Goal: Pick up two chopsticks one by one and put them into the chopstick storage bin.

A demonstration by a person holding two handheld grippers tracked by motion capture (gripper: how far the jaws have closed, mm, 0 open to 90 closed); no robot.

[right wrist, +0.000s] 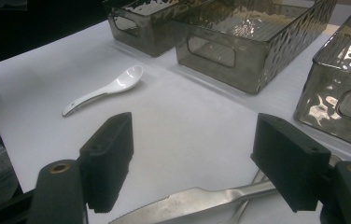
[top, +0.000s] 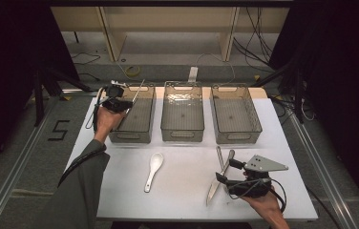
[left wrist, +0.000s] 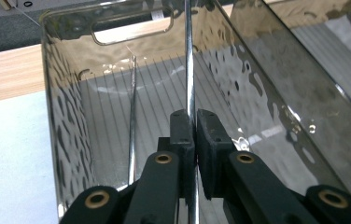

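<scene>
White table (top: 187,191) stands amid dark curtains (top: 5,71) and grey floor (top: 20,138).

The three bins (top: 183,114) look like smoky translucent plastic, glossy, with rippled walls and ribbed floors; the spoon (top: 152,171) is white and glazed like ceramic; the knife (right wrist: 197,199) is polished metal with a serrated edge; the rod (left wrist: 190,60) shines like steel; the gripper pads (right wrist: 110,156) are matt black; the table (top: 182,191) is matt white.
</scene>
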